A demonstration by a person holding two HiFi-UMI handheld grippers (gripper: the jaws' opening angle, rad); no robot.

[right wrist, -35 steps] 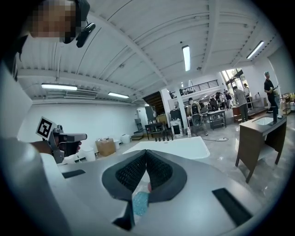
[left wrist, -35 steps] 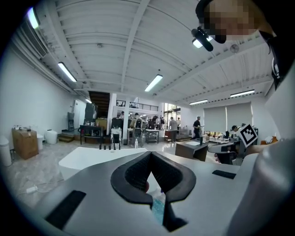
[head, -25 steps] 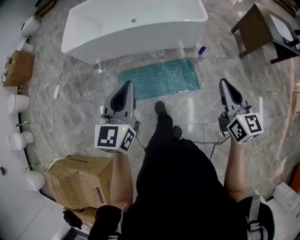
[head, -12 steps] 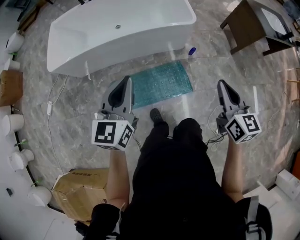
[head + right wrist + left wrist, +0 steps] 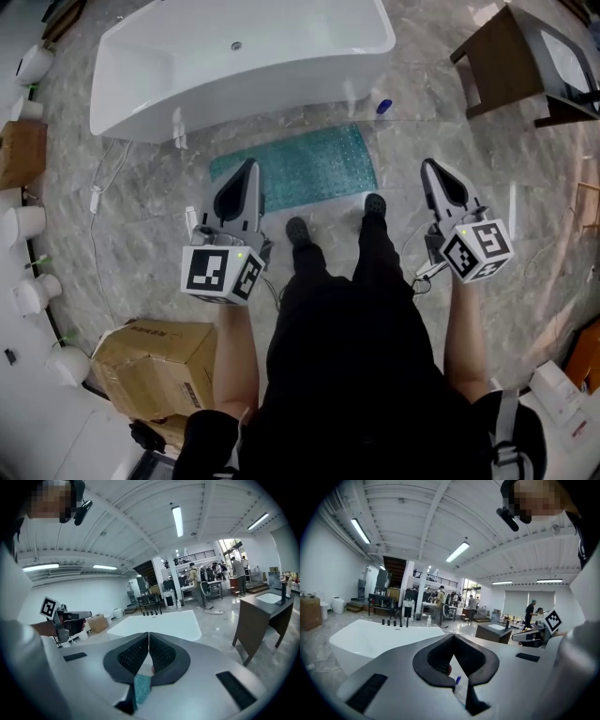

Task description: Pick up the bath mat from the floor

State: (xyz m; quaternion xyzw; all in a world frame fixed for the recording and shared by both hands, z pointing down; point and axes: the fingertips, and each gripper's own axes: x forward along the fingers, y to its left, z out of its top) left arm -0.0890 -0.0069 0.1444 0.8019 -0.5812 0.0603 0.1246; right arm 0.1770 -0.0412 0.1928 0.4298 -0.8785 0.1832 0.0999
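Observation:
The teal bath mat point(image 5: 298, 169) lies flat on the marble floor in front of the white bathtub point(image 5: 244, 56). My left gripper point(image 5: 249, 169) is shut and empty, its tip over the mat's left end in the head view. My right gripper point(image 5: 428, 170) is also shut and empty, held above bare floor to the right of the mat. Both point slightly down toward the tub. In the right gripper view a teal patch of the mat point(image 5: 140, 688) shows below the closed jaws. The person's black shoes point(image 5: 298, 229) stand at the mat's near edge.
A small blue bottle point(image 5: 382, 106) stands by the tub's right end. A dark wooden vanity point(image 5: 502, 56) stands at the upper right, and a cardboard box point(image 5: 155, 361) lies at the lower left. White fixtures point(image 5: 23, 225) line the left wall. A cable point(image 5: 98, 202) runs over the floor.
The person has stepped forward, so both shoes now stand at the mat's near edge. Both grippers have moved forward and a little down toward the mat, still shut.

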